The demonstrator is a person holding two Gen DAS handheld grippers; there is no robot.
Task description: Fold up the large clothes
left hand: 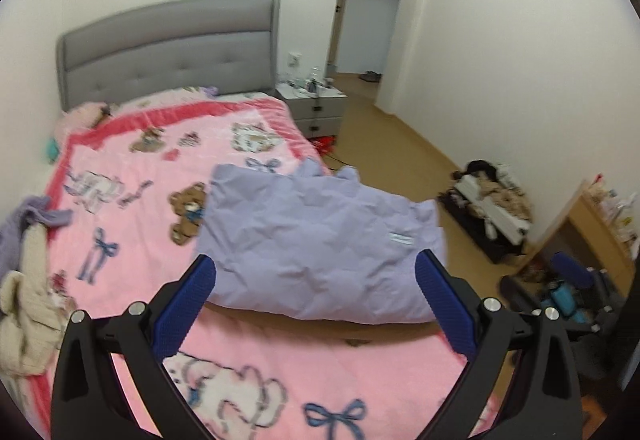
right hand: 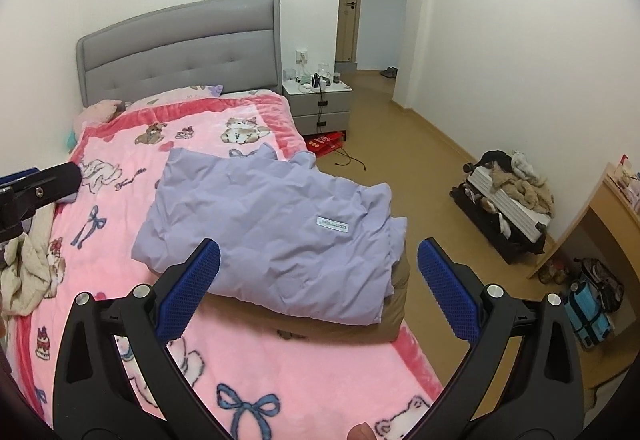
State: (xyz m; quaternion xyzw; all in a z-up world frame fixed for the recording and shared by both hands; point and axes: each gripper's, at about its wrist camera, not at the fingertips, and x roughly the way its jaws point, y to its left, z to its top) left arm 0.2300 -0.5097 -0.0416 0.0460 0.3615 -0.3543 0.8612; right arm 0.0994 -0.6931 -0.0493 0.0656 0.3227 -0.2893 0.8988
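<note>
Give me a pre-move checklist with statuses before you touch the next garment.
1. Left tongs open, nothing held: ok.
2. Right tongs open, nothing held: ok.
3. Lilac garment folded into a compact stack on the pink blanket: ok.
4. Stack fully on the bed: not ok, its right edge reaches the mattress side.
5. Next garments available: ok, cream and purple clothes heaped at the blanket's left edge.
6. Brown item under the stack folded: cannot tell.
</note>
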